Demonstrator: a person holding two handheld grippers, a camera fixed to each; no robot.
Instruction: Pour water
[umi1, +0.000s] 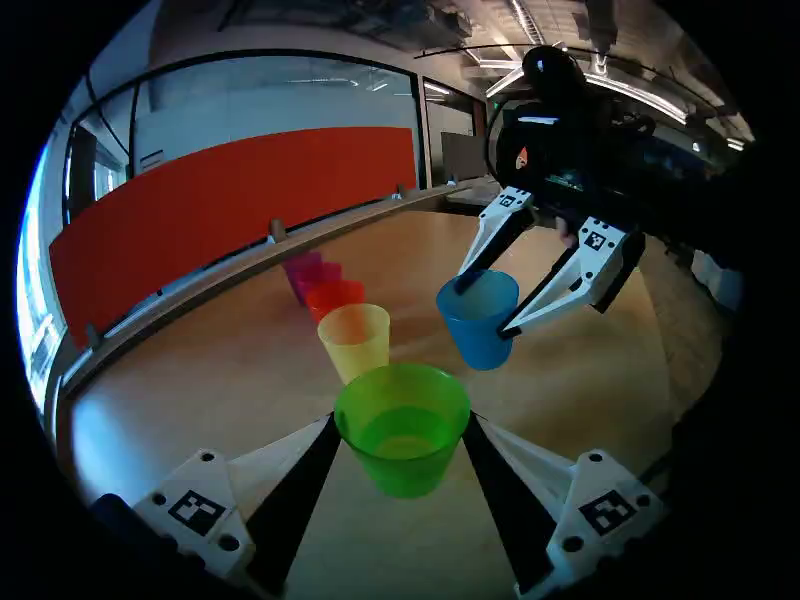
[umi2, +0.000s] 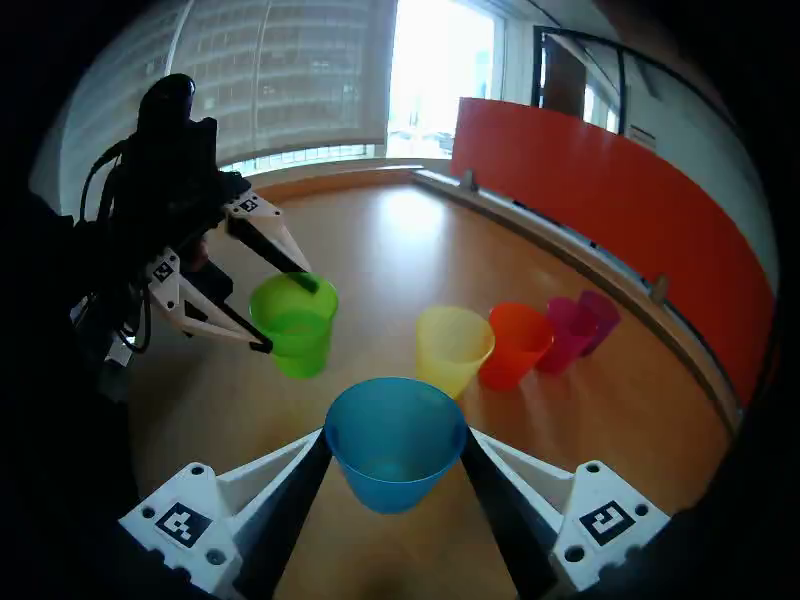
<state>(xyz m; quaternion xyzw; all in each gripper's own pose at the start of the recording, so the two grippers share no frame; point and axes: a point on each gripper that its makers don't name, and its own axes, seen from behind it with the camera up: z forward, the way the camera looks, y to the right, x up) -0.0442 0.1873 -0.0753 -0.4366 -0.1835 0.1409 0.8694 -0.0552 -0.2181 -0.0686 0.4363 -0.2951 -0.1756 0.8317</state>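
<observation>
**Left gripper view, read from left to right.** At the left, a yellow cup (umi1: 355, 340) and an orange cup (umi1: 335, 297) behind it stand in a row on the table (umi1: 200, 400). At centre, your left gripper (umi1: 402, 425) clamps the green cup (umi1: 402, 450), one finger on each side of its wall, and the cup is upright. To the right and farther off, your right gripper (umi1: 487, 308) grips the blue cup (umi1: 478, 325) the same way, also upright.

The deciding relation is that the blue cup lies ahead and to the right of the green one, near but apart. Pouring likely calls for bringing one rim over the other cup's mouth, then tilting toward it. You cannot tell for certain which cup carries water.
</observation>
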